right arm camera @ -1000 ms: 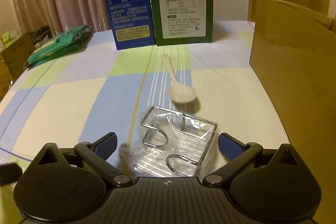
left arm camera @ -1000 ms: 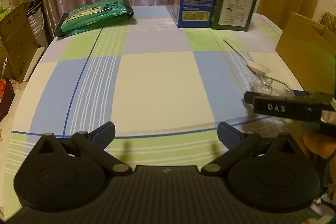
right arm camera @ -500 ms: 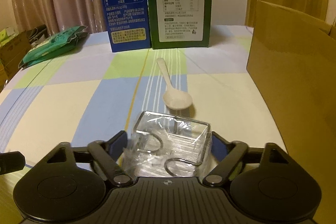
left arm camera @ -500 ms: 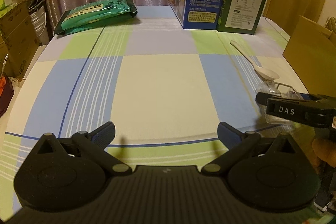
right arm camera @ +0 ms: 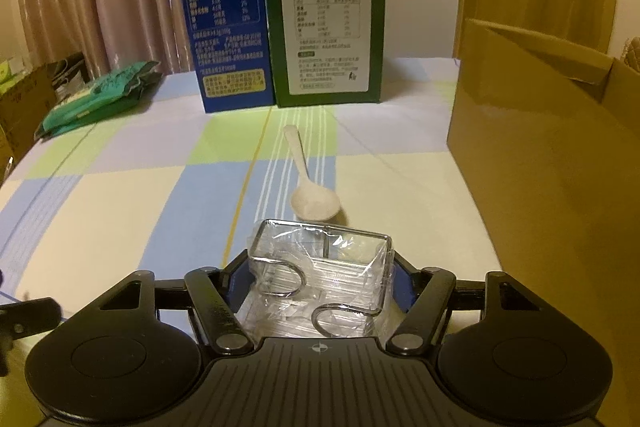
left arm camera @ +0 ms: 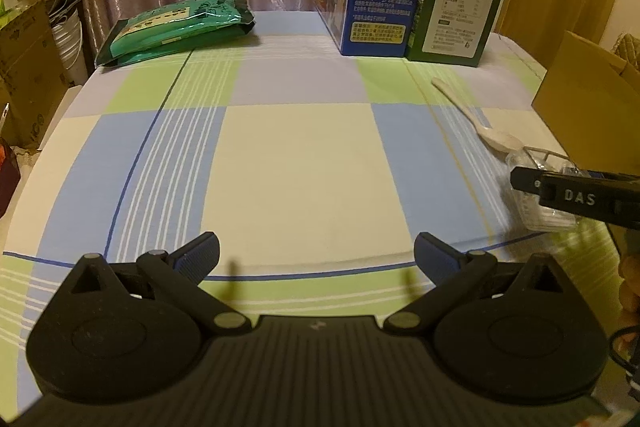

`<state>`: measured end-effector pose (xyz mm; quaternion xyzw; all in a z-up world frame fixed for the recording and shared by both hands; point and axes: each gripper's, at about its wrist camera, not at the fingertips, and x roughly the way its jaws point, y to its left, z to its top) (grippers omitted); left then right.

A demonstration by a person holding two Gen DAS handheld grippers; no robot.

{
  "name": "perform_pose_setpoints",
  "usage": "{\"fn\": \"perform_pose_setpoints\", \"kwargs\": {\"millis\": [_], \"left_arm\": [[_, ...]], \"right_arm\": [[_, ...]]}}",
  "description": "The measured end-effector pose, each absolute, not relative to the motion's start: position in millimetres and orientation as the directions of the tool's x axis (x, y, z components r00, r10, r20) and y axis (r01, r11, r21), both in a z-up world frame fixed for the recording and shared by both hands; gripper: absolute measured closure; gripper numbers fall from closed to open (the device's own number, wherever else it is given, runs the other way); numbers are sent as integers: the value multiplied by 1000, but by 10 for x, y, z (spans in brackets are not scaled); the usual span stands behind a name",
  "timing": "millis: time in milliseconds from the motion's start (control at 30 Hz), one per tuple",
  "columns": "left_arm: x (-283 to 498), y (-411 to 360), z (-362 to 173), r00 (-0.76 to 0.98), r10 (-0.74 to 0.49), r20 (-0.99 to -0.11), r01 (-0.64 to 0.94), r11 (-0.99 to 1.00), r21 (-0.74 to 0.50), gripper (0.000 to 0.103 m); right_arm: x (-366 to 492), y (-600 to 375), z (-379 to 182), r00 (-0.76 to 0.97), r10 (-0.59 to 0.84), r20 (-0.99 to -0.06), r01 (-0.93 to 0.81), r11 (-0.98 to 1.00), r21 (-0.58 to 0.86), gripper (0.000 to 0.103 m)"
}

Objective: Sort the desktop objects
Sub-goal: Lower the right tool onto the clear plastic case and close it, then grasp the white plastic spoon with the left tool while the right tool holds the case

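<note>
My right gripper (right arm camera: 320, 273) is shut on a clear plastic-wrapped wire rack (right arm camera: 320, 279), its jaws pressed on both sides. The rack also shows at the right edge of the left wrist view (left arm camera: 540, 195), behind the right gripper's finger (left arm camera: 568, 193). A white plastic spoon (right arm camera: 310, 187) lies just beyond the rack; it also shows in the left wrist view (left arm camera: 476, 119). My left gripper (left arm camera: 316, 253) is open and empty over the checked tablecloth (left arm camera: 312, 163).
A blue carton (right arm camera: 224, 19) and a green carton (right arm camera: 326, 19) stand side by side at the back. A green packet (left arm camera: 176, 25) lies at the back left. An open cardboard box (right arm camera: 552, 155) stands on the right. Boxes sit off the table's left edge.
My right gripper has closed on the wrapped wire rack. The left gripper has drawn back a little and stays open.
</note>
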<state>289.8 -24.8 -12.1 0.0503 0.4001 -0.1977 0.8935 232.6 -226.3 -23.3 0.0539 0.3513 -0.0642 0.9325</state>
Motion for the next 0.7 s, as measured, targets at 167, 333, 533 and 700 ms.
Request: {"fn": "perform_pose_setpoints", "kwargs": {"millis": [167,333,533,700], "left_arm": [[2878,-264,-78,600,-333,-728,398,913,-90,1],[2879,-281,-74,602,-332,-727,401,912,-85,1],[2887,-351,-73,605,-334,-723,416,907,-71,1],[2854,-413,-89,599,-341,-725,439,897,-60,1]], "right_arm": [[2245,-2250,-141,753,-71,-655,137,989,51,38],[2332,-2375,-141,756,-127,-642,171,985,6,38],[2463,-2598,-186,756,-155,-636,219,975,23,38],[2604,-2657,-201,772,-178,-610,221,975,-6,38]]}}
